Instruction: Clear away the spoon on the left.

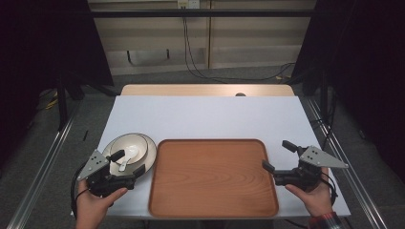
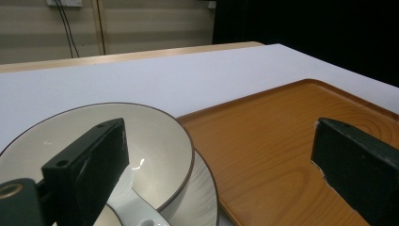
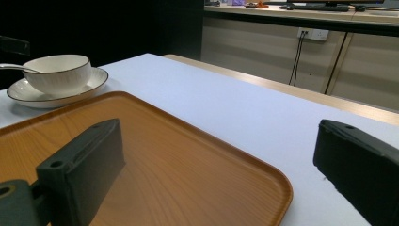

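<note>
A white bowl (image 1: 130, 144) with a dark rim sits on a matching plate (image 1: 148, 158) at the table's front left, with a white spoon (image 1: 128, 157) lying in it. My left gripper (image 1: 128, 162) hovers at the bowl's near side, open, with one jaw over the bowl and the other toward the tray. In the left gripper view the bowl (image 2: 155, 141), plate (image 2: 204, 193) and spoon (image 2: 136, 209) are close below the open jaws. My right gripper (image 1: 278, 156) is open and empty at the right edge of the wooden tray (image 1: 212, 179). The right gripper view shows the bowl (image 3: 59, 73) across the tray (image 3: 164, 155).
The tray is bare and takes up the front middle of the white table top (image 1: 205, 114). A strip of bare wood (image 1: 205, 89) runs along the far edge. Metal rails (image 1: 43, 162) flank the table, and cables trail on the floor behind.
</note>
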A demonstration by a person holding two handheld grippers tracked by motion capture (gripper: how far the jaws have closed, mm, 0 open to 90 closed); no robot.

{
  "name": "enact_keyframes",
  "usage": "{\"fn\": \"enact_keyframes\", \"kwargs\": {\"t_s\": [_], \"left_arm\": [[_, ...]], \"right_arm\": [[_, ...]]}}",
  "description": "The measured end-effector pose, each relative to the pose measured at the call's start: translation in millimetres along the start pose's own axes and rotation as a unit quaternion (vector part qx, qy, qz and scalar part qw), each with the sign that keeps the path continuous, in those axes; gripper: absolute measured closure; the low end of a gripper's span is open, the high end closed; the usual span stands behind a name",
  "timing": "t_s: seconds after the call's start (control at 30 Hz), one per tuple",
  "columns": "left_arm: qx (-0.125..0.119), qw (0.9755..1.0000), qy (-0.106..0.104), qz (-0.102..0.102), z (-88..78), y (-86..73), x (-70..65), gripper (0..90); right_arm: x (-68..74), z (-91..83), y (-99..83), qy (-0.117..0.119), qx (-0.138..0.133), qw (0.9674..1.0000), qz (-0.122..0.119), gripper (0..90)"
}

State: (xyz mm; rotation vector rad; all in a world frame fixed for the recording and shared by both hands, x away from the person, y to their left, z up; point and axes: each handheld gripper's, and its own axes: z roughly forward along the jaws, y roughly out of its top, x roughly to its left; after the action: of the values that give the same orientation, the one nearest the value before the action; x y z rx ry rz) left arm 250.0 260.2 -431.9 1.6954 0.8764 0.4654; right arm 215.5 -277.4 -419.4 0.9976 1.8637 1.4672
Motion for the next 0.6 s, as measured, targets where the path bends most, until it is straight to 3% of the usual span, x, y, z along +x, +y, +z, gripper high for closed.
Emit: {"fn": "enact_keyframes", "kwargs": {"t_s": [0.17, 0.4, 0.47, 0.6], "left_arm": [[0.006, 0.9999, 0.012, 0.002, -1.4, 0.6, -0.5, 5.1], [0.020, 0.9995, 0.024, 0.003, -4.5, 0.8, 0.4, 8.1], [0.025, 0.9988, 0.041, -0.004, -6.3, 1.2, -0.3, 11.3], [0.029, 0.9983, 0.050, -0.006, -9.8, 0.3, 1.5, 18.0]], "right_arm": [[0.8, 1.9, -0.9, 0.002, 0.001, 0.9999, -0.010, 2.1], [0.0, 1.7, -1.2, -0.003, 0.002, 1.0000, -0.005, 2.1], [0.0, 2.2, -1.2, 0.000, 0.000, 1.0000, -0.005, 2.1], [0.4, 3.4, -1.5, 0.004, 0.004, 0.9999, -0.011, 2.5]]}}
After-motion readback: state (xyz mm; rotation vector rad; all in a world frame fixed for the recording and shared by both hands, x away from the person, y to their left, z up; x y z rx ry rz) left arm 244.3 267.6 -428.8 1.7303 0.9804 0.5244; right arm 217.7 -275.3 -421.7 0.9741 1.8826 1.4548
